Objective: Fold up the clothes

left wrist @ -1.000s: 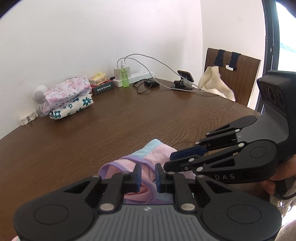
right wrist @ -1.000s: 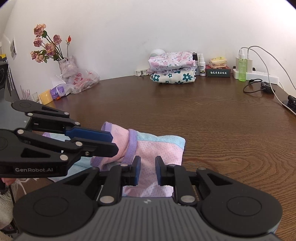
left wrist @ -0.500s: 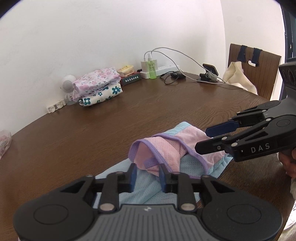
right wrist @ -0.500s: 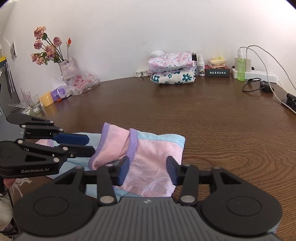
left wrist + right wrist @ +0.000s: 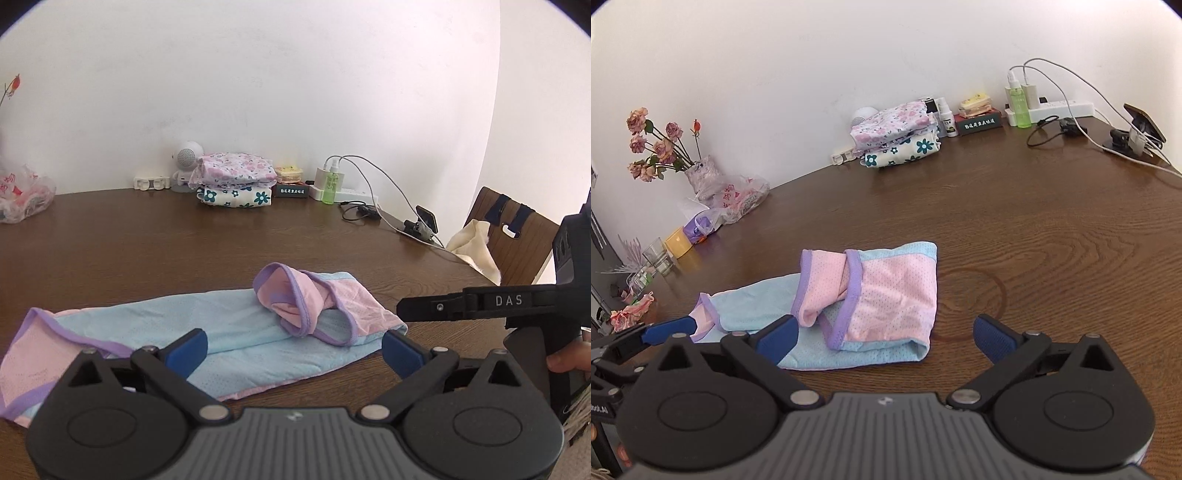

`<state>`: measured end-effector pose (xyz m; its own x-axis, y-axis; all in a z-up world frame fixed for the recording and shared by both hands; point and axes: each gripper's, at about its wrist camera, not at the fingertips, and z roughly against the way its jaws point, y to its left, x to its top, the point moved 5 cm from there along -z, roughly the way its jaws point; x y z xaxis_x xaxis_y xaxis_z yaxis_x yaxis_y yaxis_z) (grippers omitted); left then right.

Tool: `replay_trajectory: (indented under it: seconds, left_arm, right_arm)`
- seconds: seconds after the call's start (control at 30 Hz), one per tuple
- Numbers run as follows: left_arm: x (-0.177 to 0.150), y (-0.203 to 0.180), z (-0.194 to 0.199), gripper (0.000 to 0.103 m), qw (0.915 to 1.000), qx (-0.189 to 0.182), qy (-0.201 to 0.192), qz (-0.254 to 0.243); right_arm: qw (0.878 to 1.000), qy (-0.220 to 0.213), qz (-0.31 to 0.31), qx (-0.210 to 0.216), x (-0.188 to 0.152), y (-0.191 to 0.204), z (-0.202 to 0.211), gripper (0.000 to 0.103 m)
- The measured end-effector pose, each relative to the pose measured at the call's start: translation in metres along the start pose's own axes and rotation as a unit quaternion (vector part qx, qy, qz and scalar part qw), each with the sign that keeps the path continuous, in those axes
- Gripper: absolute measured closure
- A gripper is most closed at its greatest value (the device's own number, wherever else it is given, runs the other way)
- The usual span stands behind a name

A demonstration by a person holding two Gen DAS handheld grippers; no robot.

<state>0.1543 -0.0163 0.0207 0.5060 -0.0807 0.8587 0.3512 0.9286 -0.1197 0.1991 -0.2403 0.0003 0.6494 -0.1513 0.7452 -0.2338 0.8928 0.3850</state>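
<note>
A light blue and pink garment with purple trim [image 5: 236,332] lies flat on the brown table [image 5: 147,251], one end folded over into a pink bunch [image 5: 295,299]. It also shows in the right wrist view [image 5: 886,295]. My left gripper [image 5: 293,349] is open and empty just above the garment's near edge. My right gripper [image 5: 884,334] is open and empty over the folded end. The right gripper shows side-on in the left wrist view [image 5: 461,304]; the left gripper's fingertips [image 5: 665,330] show in the right wrist view.
A stack of folded floral clothes [image 5: 234,184] sits by the wall, with a power strip, green bottle [image 5: 330,186] and cables beside it. A phone on a stand [image 5: 1137,129], a chair [image 5: 513,236], a flower vase [image 5: 701,177], plastic bags and glasses [image 5: 657,254] stand at the edges.
Both grippers opened wide, let go of the garment and drew back. The garment dropped and now lies spread flat on the table with one end folded over.
</note>
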Motion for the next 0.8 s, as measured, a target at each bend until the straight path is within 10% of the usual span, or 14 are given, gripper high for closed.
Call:
replay_trajectory:
  seconds: [0.8]
  left_arm:
    - [0.0,0.016,-0.01,0.0,0.9983,0.051,0.004,0.027]
  right_arm:
    - [0.999,0.047,-0.026,0.006,-0.003,-0.004,-0.018,0.0]
